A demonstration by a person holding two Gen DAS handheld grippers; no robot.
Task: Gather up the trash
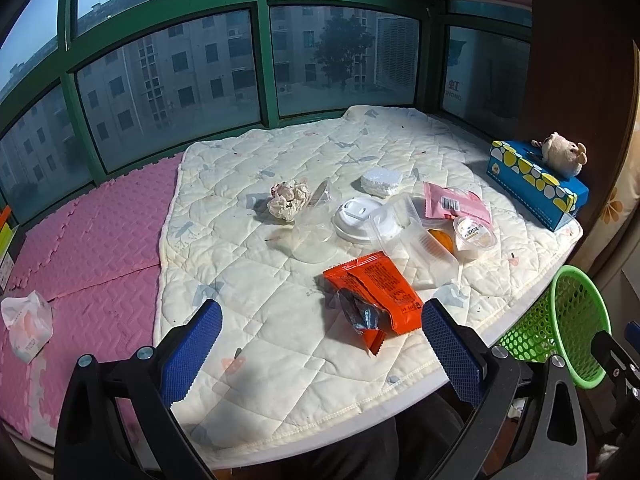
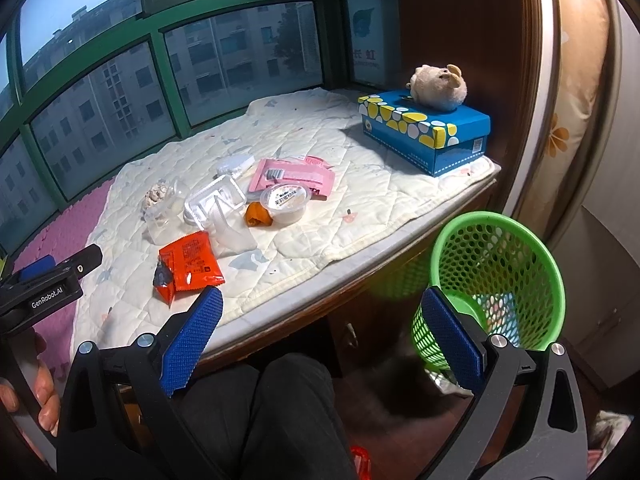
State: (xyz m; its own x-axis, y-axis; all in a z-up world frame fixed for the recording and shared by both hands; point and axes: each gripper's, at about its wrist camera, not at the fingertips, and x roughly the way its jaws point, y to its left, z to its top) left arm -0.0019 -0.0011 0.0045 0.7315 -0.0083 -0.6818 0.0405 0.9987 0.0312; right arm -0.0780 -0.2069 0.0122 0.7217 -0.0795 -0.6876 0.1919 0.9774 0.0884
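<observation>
From the left wrist, the left gripper [image 1: 322, 344] has its jaws wide with nothing in them, hanging just over the orange wrapper [image 1: 374, 294] — likely the first trash to grab. More trash sits behind it on the quilt [image 1: 240, 280]: a crumpled paper ball [image 1: 288, 200] and a white lid [image 1: 356, 220]. From the right wrist, the right gripper [image 2: 322, 344] is wide and empty too, near the green basket [image 2: 500, 276] on the floor. Only this view looks inside the basket — something already lies there.

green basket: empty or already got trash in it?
Not empty. Right wrist view looks down into the green basket and shows a pale, light-blue item at the bottom; what it is, cannot tell.
</observation>
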